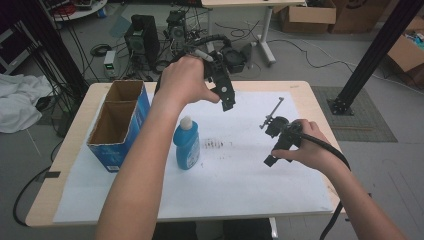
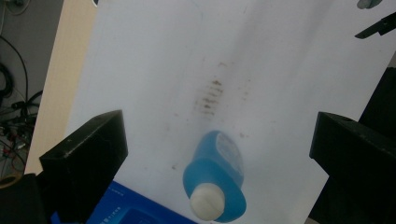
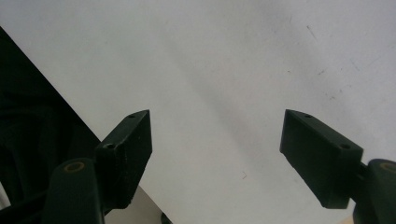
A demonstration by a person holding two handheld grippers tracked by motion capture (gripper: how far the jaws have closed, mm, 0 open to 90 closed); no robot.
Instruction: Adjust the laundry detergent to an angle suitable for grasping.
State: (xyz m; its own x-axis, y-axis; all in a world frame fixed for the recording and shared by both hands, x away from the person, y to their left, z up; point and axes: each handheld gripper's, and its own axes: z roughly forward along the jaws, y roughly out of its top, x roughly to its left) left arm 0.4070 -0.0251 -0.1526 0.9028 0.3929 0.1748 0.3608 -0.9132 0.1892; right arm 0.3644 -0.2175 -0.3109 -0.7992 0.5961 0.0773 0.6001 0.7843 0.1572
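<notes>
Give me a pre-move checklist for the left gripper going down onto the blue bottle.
1. Left gripper open: ok, its jaws stand wide apart with nothing between the pads.
2. Blue plastic bottle with white cap upright: ok, standing on the white paper sheet.
3. Left gripper above the bottle: ok in the left gripper view, where the cap sits between the jaws; it is held well above it.
4. Room beside the bottle: cannot tell; the open blue cardboard box stands close on one side.
5. Right gripper out of the way: ok, open, empty, over bare paper.
</notes>
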